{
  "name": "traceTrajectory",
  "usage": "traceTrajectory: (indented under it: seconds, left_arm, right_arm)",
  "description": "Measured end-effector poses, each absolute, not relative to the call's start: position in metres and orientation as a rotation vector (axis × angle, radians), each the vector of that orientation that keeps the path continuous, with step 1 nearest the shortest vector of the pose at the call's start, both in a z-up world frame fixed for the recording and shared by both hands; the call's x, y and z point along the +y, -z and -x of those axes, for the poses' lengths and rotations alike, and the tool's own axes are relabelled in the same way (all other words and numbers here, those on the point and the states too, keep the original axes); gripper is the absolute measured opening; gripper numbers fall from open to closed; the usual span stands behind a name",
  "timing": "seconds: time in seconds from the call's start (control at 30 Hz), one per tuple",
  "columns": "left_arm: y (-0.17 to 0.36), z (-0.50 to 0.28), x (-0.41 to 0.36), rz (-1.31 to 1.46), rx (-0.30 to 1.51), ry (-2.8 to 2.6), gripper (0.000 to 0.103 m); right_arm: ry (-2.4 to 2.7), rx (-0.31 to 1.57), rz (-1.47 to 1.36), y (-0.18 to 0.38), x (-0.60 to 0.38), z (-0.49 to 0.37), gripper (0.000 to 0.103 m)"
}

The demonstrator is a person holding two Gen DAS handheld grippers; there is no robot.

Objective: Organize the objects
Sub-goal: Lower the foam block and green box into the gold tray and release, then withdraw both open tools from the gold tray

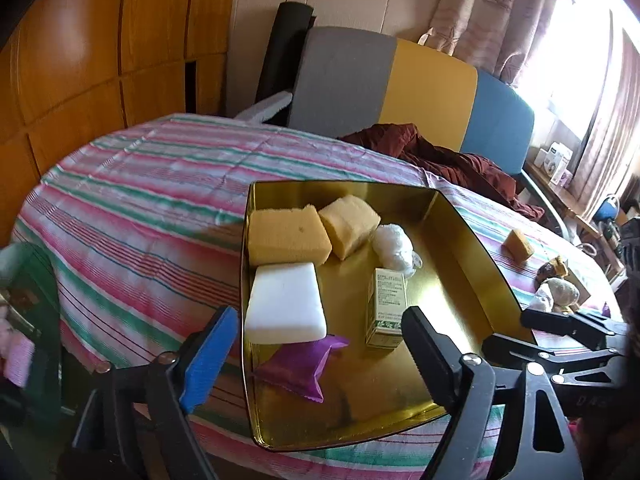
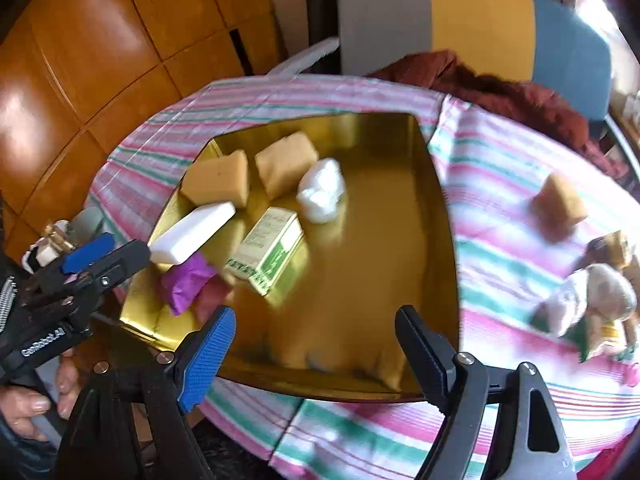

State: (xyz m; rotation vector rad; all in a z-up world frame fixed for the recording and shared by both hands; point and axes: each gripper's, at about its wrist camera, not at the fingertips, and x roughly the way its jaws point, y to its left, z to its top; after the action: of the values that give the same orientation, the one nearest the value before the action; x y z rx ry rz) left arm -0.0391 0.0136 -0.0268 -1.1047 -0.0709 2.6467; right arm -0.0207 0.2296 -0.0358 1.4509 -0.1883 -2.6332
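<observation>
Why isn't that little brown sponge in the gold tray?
It's out: the brown sponge sits on the striped cloth, right of the gold tray.

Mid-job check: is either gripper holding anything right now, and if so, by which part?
Nothing is held. The left gripper and right gripper are both open above the gold tray, with only air between their fingers.

Orange wood panel wall (image 1: 100,52) on left. Grey/yellow/blue sofa back (image 1: 432,92) behind counter (image 1: 140,184), which has a striped cloth; maroon blanket (image 1: 440,156) on sofa. Curtained window (image 1: 580,40) at right, strong daylight. Cluttered shelf (image 1: 556,168) under it.
</observation>
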Motion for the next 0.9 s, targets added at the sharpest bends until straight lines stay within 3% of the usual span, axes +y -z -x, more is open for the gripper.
traceTrajectory:
  seconds: [0.2, 0.37, 0.5, 0.67, 0.77, 0.9]
  left_arm:
    - [0.019, 0.031, 0.026, 1.067, 0.011, -2.661, 0.087]
    - [0.013, 0.023, 0.036, 1.028, 0.044, -2.65, 0.088]
    - [0.009, 0.018, 0.046, 1.004, 0.07, -2.632, 0.091]
    - [0.006, 0.012, 0.054, 0.993, 0.094, -2.616, 0.091]
    - [0.007, 0.01, 0.059, 0.989, 0.118, -2.61, 0.091]
    - [0.009, 0.008, 0.066, 1.002, 0.134, -2.589, 0.091]
  right_arm:
    - [2.787, -0.062, -1.311, 0.019, 0.232, 0.007, 0.084]
    - [2.973, 0.085, -1.034, -0.007, 0.23, -0.012, 0.084]
    - [3.005, 0.201, -1.073, -0.004, 0.227, -0.011, 0.084]
    - [2.885, -0.019, -1.254, 0.016, 0.242, -0.001, 0.083]
    - [2.843, -0.034, -1.339, 0.027, 0.246, 0.002, 0.077]
    - [2.776, -0.153, -1.34, 0.034, 0.257, -0.003, 0.08]
